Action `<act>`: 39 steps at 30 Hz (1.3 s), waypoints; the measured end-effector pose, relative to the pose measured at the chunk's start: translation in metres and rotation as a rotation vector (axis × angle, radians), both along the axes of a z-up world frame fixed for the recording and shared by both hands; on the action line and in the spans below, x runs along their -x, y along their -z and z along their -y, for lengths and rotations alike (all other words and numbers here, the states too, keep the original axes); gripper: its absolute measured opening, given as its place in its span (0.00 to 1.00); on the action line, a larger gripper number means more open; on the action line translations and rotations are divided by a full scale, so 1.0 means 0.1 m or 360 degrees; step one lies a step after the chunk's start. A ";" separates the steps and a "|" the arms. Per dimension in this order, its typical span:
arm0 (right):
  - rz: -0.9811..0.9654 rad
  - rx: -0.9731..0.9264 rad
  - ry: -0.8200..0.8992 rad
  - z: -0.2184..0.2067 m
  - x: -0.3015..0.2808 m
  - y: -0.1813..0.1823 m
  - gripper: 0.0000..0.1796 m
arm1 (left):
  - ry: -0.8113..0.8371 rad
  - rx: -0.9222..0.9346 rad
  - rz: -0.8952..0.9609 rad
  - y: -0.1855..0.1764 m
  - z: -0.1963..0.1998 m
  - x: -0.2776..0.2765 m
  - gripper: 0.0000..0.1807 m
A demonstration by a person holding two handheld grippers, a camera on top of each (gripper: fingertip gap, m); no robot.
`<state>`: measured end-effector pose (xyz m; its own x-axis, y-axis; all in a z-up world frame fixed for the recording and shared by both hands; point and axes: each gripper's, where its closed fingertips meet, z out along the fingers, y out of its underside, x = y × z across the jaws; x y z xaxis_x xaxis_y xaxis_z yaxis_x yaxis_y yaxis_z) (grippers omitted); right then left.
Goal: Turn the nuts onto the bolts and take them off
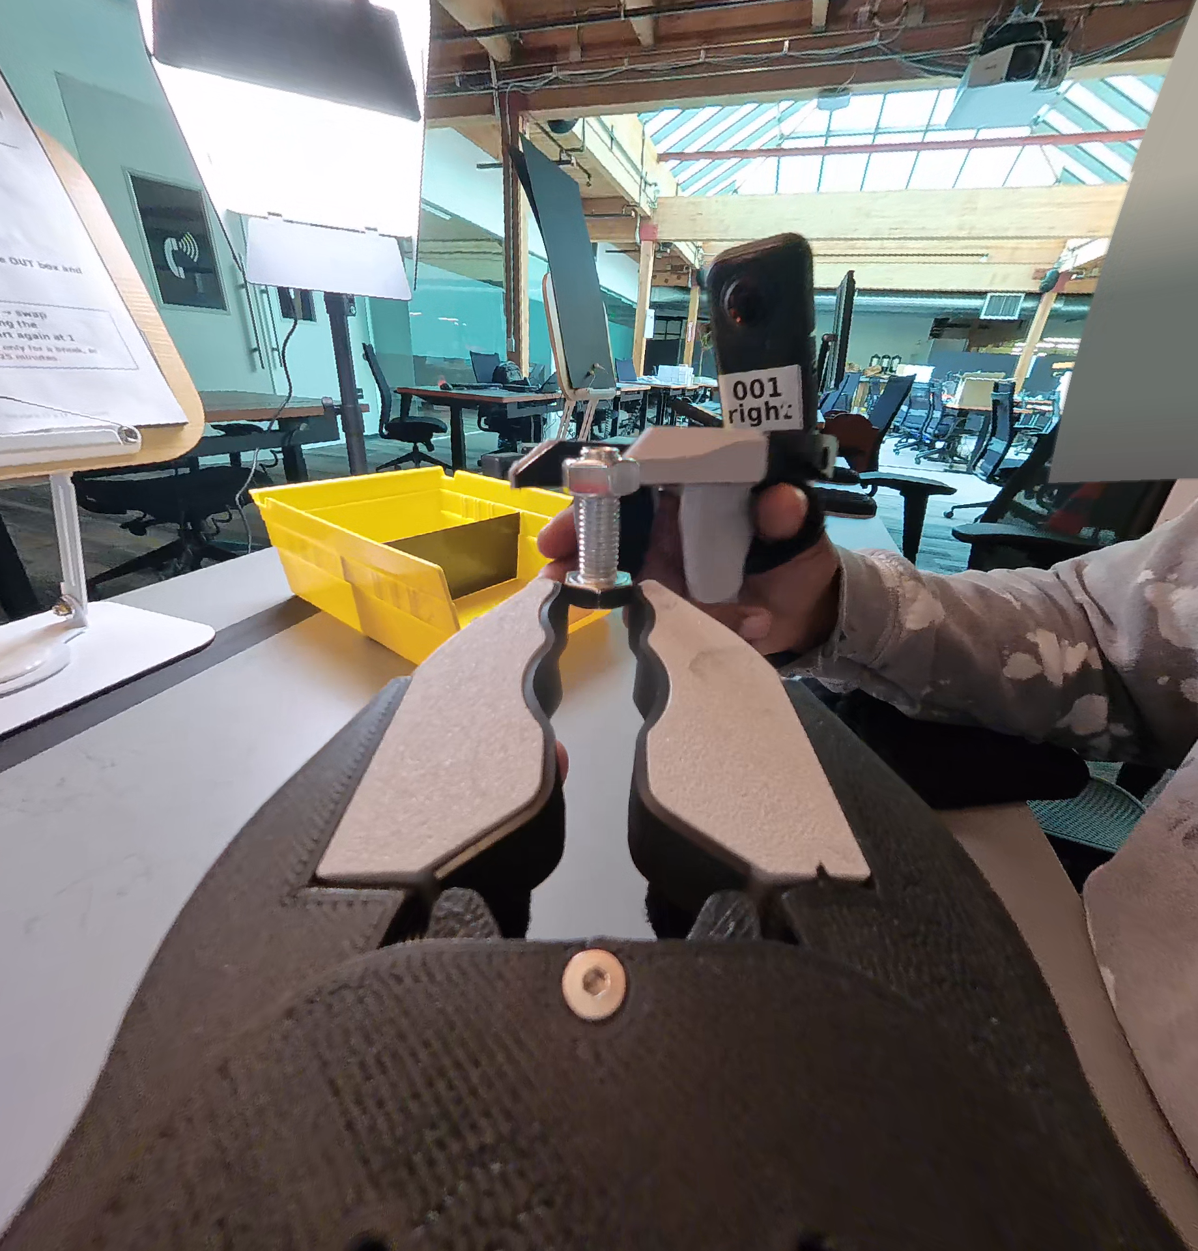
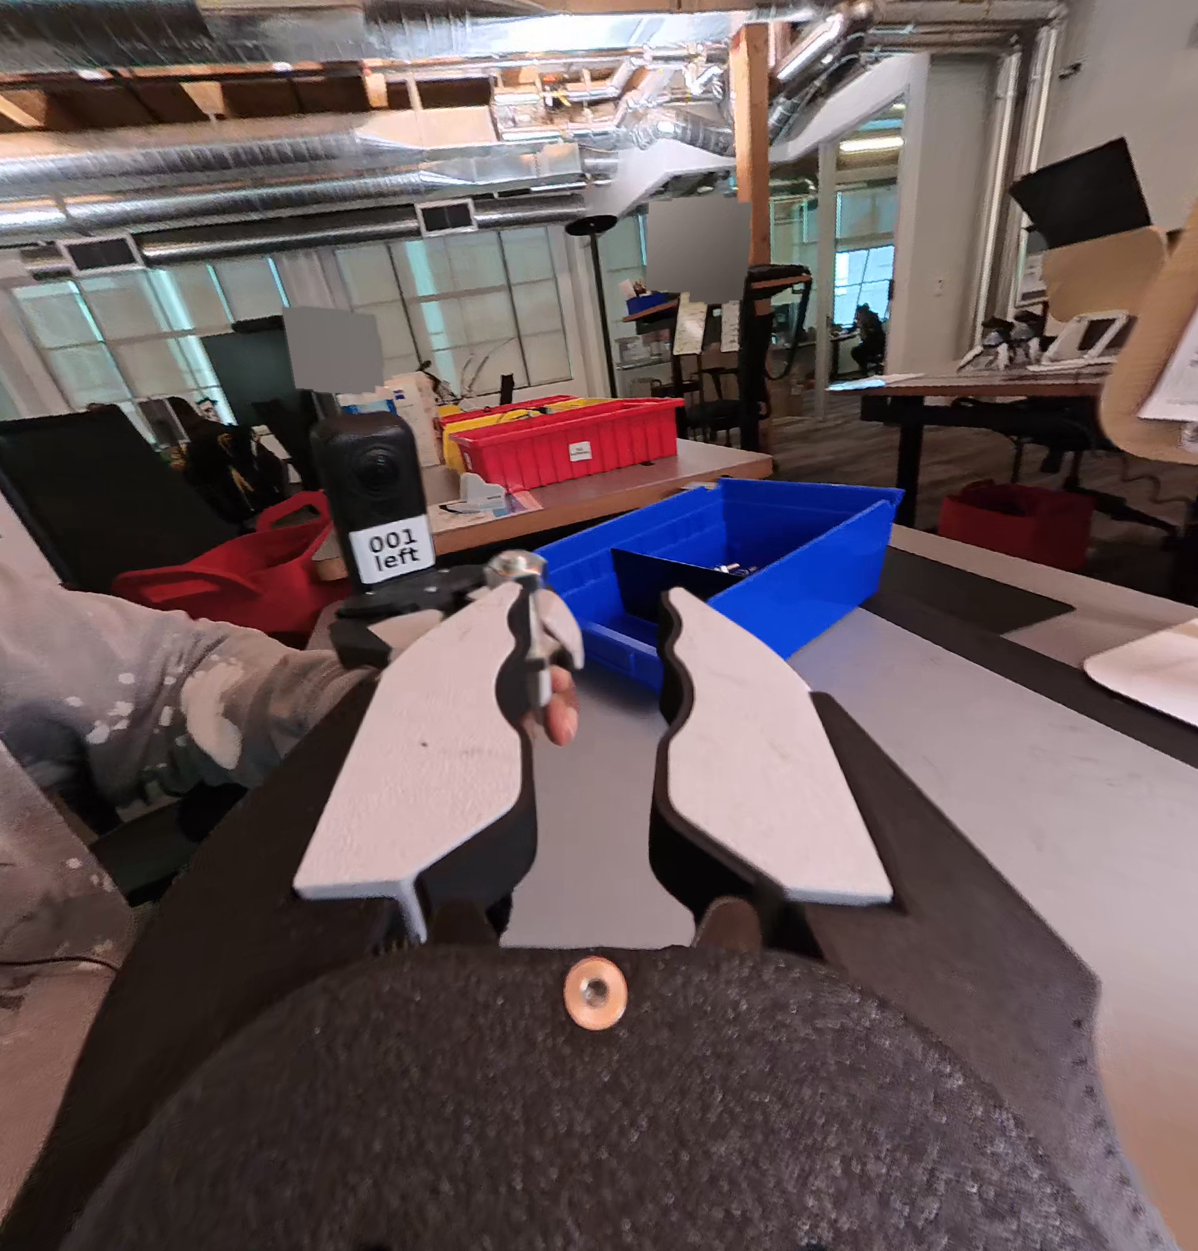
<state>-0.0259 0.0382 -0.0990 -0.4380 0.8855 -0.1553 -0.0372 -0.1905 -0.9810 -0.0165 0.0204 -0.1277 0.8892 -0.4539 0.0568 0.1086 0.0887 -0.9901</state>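
- Your left gripper (image 1: 599, 596) holds the bolt (image 1: 597, 524) upright above the table (image 1: 176, 778), jaws narrow and clamped on its lower end — a steady post for turning.
- Your right gripper (image 1: 576, 467) meets the bolt's top, where the nut (image 1: 599, 472) sits; its jaws look closed on the nut there, yet spread apart in its own view — I cannot tell.
- Yellow bin (image 1: 352, 541) and blue bin (image 2: 751, 541) stand behind; their contents are mostly hidden.

White labels sit on both black cameras (image 1: 762, 332); printed sheet (image 1: 41, 271) on stand.
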 end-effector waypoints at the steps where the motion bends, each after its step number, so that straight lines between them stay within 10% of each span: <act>1: -0.0015 -0.0008 -0.0033 0.06 -0.01 -0.02 0.21 | -0.0003 0.0006 -0.0002 0.01 -0.01 0.00 0.10; 8: 0.0001 0.0023 0.0058 -0.05 0.02 -0.01 0.12 | 0.0030 -0.0033 0.0043 -0.05 0.03 -0.01 0.10; 18: 0.0000 0.0039 -0.0099 0.17 0.01 -0.06 0.23 | 0.0006 -0.0047 0.0015 -0.05 0.03 -0.06 0.10; 21: -0.0020 0.0077 0.0016 -0.04 0.00 -0.07 0.11 | 0.0011 -0.0080 0.0033 -0.09 0.05 -0.04 0.10; 39: -0.0049 0.0061 -0.0116 0.15 -0.04 -0.12 0.21 | -0.0002 -0.0057 0.0012 -0.06 0.04 -0.05 0.10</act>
